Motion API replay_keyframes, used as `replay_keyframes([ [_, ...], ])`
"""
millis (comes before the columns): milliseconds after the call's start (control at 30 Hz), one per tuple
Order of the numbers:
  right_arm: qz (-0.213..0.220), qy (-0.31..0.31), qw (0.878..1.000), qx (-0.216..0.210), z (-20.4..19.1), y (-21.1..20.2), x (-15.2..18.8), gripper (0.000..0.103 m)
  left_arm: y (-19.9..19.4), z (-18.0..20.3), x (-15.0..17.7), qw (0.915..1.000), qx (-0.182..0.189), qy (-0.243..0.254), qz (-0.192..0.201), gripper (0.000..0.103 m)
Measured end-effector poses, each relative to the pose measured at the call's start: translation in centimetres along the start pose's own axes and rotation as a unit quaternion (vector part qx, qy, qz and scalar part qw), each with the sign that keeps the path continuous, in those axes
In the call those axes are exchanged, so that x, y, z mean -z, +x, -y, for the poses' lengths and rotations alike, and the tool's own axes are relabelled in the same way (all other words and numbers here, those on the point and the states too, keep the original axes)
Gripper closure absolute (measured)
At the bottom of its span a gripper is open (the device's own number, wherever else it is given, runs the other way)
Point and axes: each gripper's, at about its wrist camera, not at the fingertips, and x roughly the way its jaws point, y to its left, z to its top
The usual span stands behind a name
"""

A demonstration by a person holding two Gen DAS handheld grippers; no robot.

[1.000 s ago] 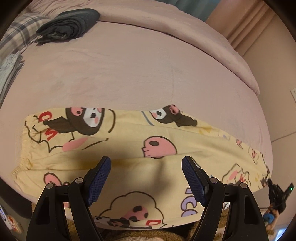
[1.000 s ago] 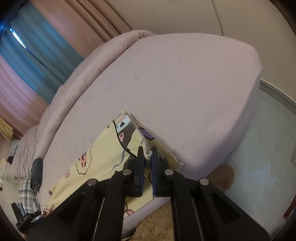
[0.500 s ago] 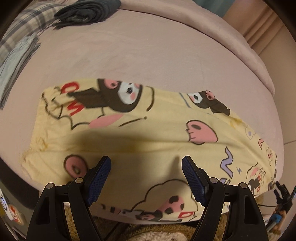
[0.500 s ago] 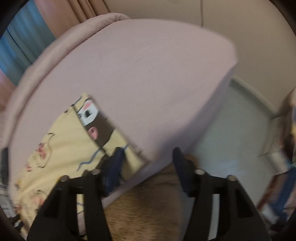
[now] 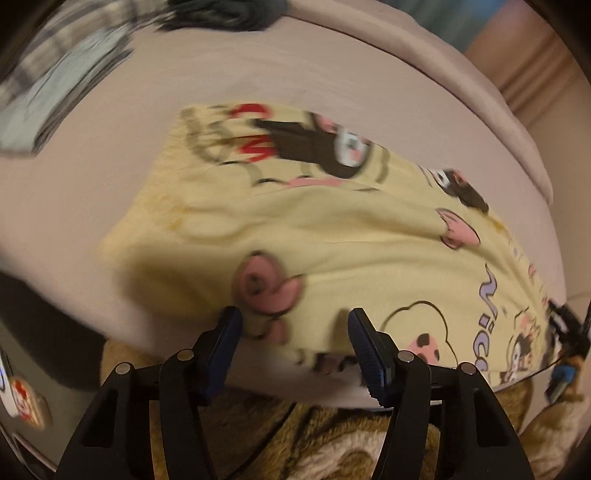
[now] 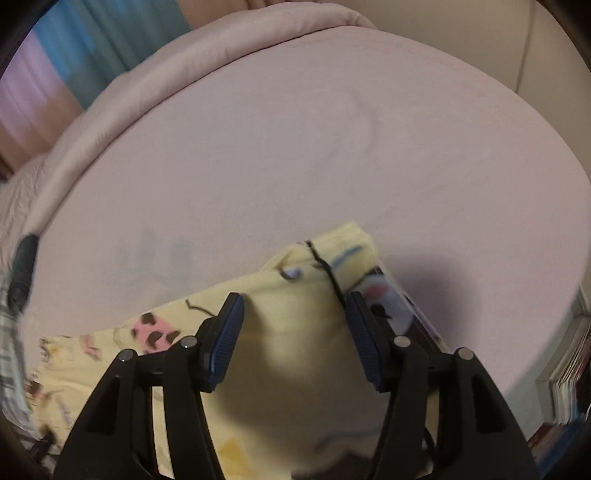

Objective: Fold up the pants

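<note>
- Since a second ago the right gripper [image 6: 293, 328] has let go of the hem of the yellow cartoon-print pants [image 5: 332, 236]: its jaws, then pinched together on the cloth, now stand wide apart over the leg end.
- The left gripper [image 5: 293, 328] has swung toward the waistband side; the pants' near edge, once spread under both pads, now sits between its spread jaws at the bed's [image 5: 207, 122] rim.
- The left gripper is released, with nothing clamped; its blue pads [image 5: 225, 339] flank the lower edge of the pants by a pink skull print.
- The right gripper is likewise released, its blue pads [image 6: 225, 336] on either side of a raised fold of the pants [image 6: 291, 317], not squeezing it.
- The pants lie folded lengthwise along the near edge of the pink-sheeted bed [image 6: 295, 147], stretched from left to right.
- At the far side of the bed sit a dark folded garment [image 5: 221, 14] and a stack of plaid and grey clothes [image 5: 62, 85], well apart from the pants.
- A brown shaggy rug [image 5: 332, 439] shows below the bed edge.
</note>
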Motion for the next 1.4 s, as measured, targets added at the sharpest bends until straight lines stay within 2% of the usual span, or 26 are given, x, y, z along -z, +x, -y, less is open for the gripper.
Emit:
replay_keyframes([
  [67,-0.016,-0.006,1.0,0.022,-1.6,-0.8,0.0,0.042,-1.1,-1.6,-0.7,0.9997,0.016,-0.019,0.004,0.04],
  [133,-0.014,-0.022,1.0,-0.012,-4.1,-2.1,0.0,0.043,-3.0,-3.0,-2.2,0.9988,0.013,-0.021,0.043,0.04],
  [233,-0.015,-0.08,0.993,-0.081,-11.2,-4.0,0.6,0.043,-4.0,-4.6,-5.0,0.9962,0.003,-0.025,0.083,0.04],
  [300,-0.026,-0.118,0.982,-0.143,-16.0,-4.6,1.4,0.043,-3.2,-5.3,-7.1,0.9959,0.006,-0.034,0.084,0.04],
  [367,-0.05,-0.154,0.961,-0.225,-21.8,-4.6,2.3,0.043,-1.7,-6.1,-9.1,0.9969,0.008,-0.039,0.067,0.04],
  [400,-0.064,-0.167,0.951,-0.253,-24.5,-4.4,2.8,0.046,-0.9,-6.3,-10.0,0.9973,0.013,-0.038,0.061,0.04],
  [500,-0.073,-0.229,0.929,-0.283,-31.3,-4.1,4.8,0.046,0.4,-6.6,-11.2,0.9976,0.027,-0.031,0.055,0.04],
  [567,-0.084,-0.257,0.918,-0.291,-34.8,-2.5,6.0,0.046,1.4,-5.8,-11.5,0.9978,0.025,-0.021,0.058,0.054],
  [600,-0.103,-0.271,0.911,-0.293,-36.5,-1.5,6.8,0.046,1.9,-5.7,-11.6,0.9984,0.004,-0.016,0.055,0.071],
  [633,-0.115,-0.278,0.909,-0.289,-37.1,-0.9,7.5,0.046,2.2,-5.7,-11.7,0.9985,-0.003,-0.012,0.053,0.075],
  [700,-0.138,-0.302,0.905,-0.266,-38.9,1.4,8.1,0.046,2.0,-5.6,-11.8,0.9979,0.004,-0.009,0.064,0.077],
  [767,-0.149,-0.322,0.902,-0.244,-39.1,2.5,9.2,0.046,1.5,-5.6,-11.9,0.9974,0.016,-0.008,0.07,0.077],
  [800,-0.153,-0.334,0.901,-0.23,-39.3,3.1,9.6,0.052,1.3,-5.7,-11.9,0.9972,0.019,-0.009,0.071,0.077],
  [833,-0.143,-0.346,0.902,-0.214,-39.7,3.3,9.7,0.078,1.1,-5.6,-12.0,0.997,0.023,-0.006,0.073,0.077],
  [867,-0.13,-0.354,0.901,-0.213,-40.3,3.4,9.3,0.093,0.9,-5.7,-12.0,0.9967,0.024,-0.006,0.077,0.077],
  [900,-0.125,-0.351,0.901,-0.221,-40.4,3.1,8.9,0.096,0.7,-5.7,-12.0,0.9966,0.024,-0.005,0.078,0.077],
  [1033,-0.102,-0.301,0.919,-0.234,-39.7,2.8,6.9,0.097,1.2,-6.0,-12.3,0.9963,0.033,-0.001,0.079,0.077],
  [1100,-0.104,-0.301,0.921,-0.224,-39.7,4.0,7.1,0.097,2.5,-6.2,-12.5,0.9976,0.027,-0.002,0.063,0.076],
  [1167,-0.122,-0.291,0.924,-0.218,-39.7,6.0,7.2,0.096,3.3,-6.2,-12.5,0.9978,0.014,0.0,0.065,0.072],
  [1233,-0.093,-0.285,0.926,-0.229,-39.7,5.9,7.1,0.095,3.3,-5.8,-12.2,0.9979,0.0,0.008,0.065,0.069],
  [1300,-0.095,-0.28,0.927,-0.231,-39.6,5.8,7.0,0.089,2.6,-5.6,-11.9,0.998,-0.006,0.004,0.062,0.068],
  [1367,-0.101,-0.28,0.929,-0.221,-39.0,4.7,7.1,0.072,1.6,-5.7,-11.6,0.9985,-0.001,-0.01,0.054,0.066],
  [1400,-0.1,-0.28,0.93,-0.218,-38.7,3.9,7.1,0.054,0.7,-5.8,-11.2,0.9983,0.004,-0.018,0.054,0.066],
])
